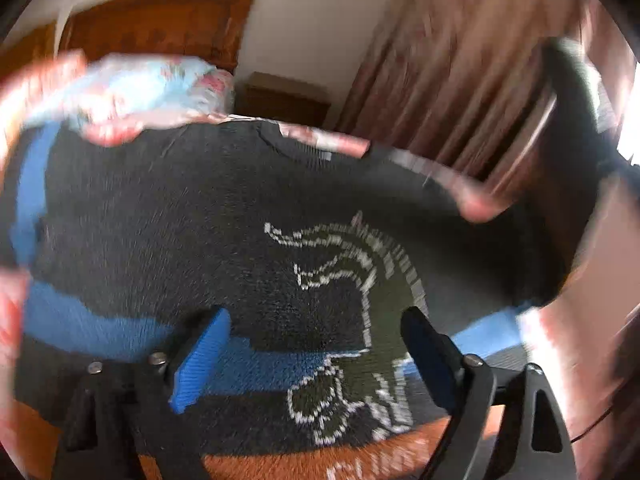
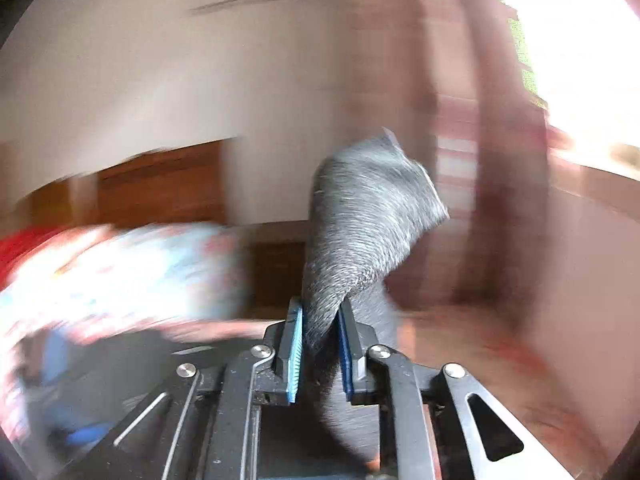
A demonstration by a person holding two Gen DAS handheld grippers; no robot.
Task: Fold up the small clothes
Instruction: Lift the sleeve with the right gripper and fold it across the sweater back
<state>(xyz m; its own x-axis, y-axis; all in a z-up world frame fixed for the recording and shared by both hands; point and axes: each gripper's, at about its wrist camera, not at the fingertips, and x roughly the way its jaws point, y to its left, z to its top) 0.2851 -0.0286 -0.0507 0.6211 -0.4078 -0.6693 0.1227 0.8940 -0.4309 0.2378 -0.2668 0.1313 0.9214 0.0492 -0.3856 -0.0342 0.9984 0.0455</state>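
Observation:
A small dark knitted sweater (image 1: 208, 220) with blue stripes and a white-outlined animal figure lies spread on the surface in the left wrist view. My left gripper (image 1: 316, 344) is open just above its lower part, blue pads apart, holding nothing. In the right wrist view my right gripper (image 2: 320, 332) is shut on a dark grey knitted part of the sweater (image 2: 360, 216), which stands up from between the pads. The right gripper also shows as a dark blur at the far right of the left wrist view (image 1: 576, 92). Both views are motion-blurred.
A light blue flowered bundle of cloth (image 1: 152, 88) lies behind the sweater; it also shows in the right wrist view (image 2: 120, 272). A wooden headboard (image 1: 160, 20), a small wooden cabinet (image 1: 280, 96) and reddish curtains (image 1: 460, 60) stand behind. An orange surface (image 1: 248, 464) lies under the sweater.

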